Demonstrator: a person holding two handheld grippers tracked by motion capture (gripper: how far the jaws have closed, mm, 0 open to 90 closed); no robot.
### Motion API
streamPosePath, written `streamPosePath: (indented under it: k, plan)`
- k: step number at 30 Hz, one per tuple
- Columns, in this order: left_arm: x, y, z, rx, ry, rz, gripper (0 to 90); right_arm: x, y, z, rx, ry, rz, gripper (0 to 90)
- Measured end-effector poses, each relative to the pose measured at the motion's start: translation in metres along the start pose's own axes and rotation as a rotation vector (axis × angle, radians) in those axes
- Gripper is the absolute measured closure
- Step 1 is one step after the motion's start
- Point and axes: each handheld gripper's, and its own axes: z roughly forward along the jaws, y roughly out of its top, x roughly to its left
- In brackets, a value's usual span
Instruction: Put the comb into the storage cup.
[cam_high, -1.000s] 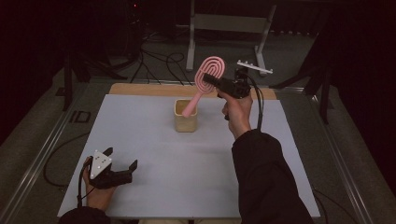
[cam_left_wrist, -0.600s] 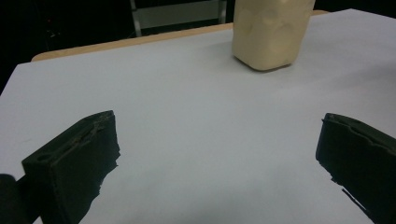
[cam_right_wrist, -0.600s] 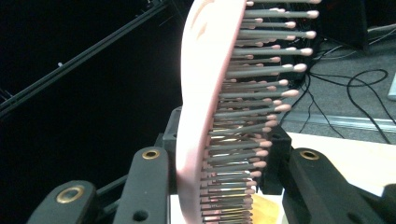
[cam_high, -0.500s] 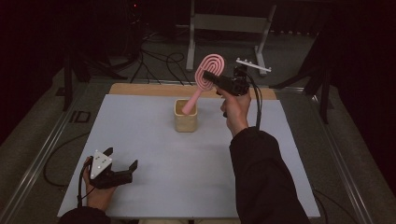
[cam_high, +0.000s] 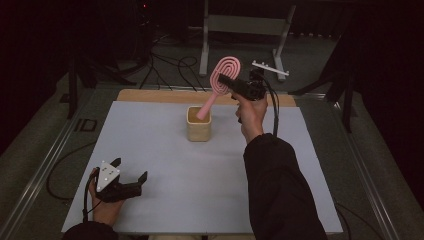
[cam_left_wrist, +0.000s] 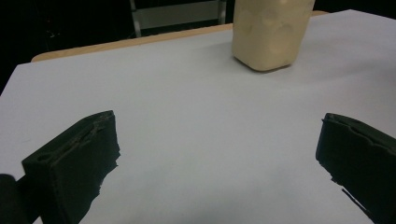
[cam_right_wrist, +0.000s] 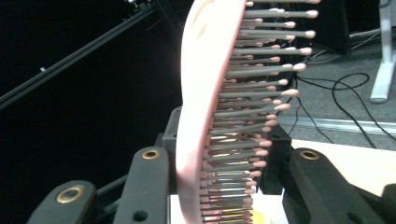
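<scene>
High view: right claw (cam_high: 231, 83) is clamped on the head of the pink hairbrush (cam_high: 220, 85), up above the far side of the table (cam_high: 150, 145). The brush is tilted, its handle end dipping into the beige cup (cam_high: 199, 124), which stands upright on the table. Compared with a second ago almost nothing has changed: brush head, handle and cup sit at the same places, with the hand maybe a touch nearer the cup. So the brush looks to be at the insertion step, handle already in the cup mouth, not let go yet. Left claw (cam_high: 131, 176) rests at the near left corner of the table, spread, holding nothing, same place as before, well apart from the cup.

Left gripper view: both black jaws stand wide apart over bare white table, nothing between them. Cup (cam_left_wrist: 271, 32) sits ahead near the far edge; the frame cuts off its top.

Right gripper view: hairbrush (cam_right_wrist: 201, 93) stands edge-on between the jaws, its pink back toward the left jaw, bristles toward the right jaw. The pinch looks firm. Judgement: the next move is likely lowering and release; early release could tip the cup.
</scene>
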Motion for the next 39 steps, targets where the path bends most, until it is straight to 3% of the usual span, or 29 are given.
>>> streamPosePath:
  k: [19,39]
  plan:
    - [0.001,0.000,-0.001,-0.006,-0.006,-0.015,0.2,-0.006,-0.005,0.014,0.003,-0.026,-0.009,64.1]
    - [0.001,0.000,-0.001,-0.007,-0.014,-0.018,0.2,0.001,-0.013,0.027,0.028,-0.023,-0.024,64.1]
